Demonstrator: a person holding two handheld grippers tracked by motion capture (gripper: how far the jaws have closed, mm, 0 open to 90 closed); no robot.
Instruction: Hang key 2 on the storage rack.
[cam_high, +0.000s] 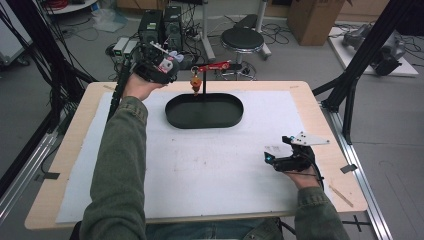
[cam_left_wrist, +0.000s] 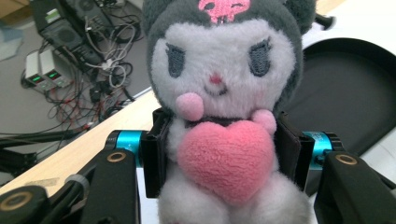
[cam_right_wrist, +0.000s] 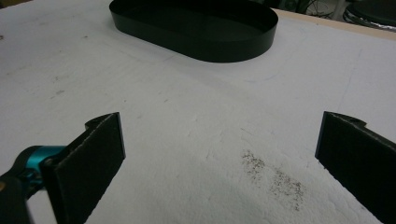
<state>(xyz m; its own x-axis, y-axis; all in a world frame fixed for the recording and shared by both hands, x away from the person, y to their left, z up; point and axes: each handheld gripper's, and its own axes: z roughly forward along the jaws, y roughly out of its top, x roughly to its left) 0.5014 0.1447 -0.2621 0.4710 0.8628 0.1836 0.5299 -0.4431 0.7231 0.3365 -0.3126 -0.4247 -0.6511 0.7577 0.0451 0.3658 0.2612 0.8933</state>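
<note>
While clamped, plush toy (cam_left_wrist: 224, 116) faces camera (upright).

The tray (cam_high: 204, 111) sat on the worktop (cam_high: 310, 107) near its far edge, about midway between the left and right edges. A small stand (cam_high: 204, 80) rose at the tray's far rim, seemingly from inside it. The plush toy (cam_left_wrist: 224, 116) hung above the far left corner, between the left claw's (cam_high: 167, 66) jaws. The right claw (cam_high: 280, 156) lay near the right edge, toward the near side.
</note>
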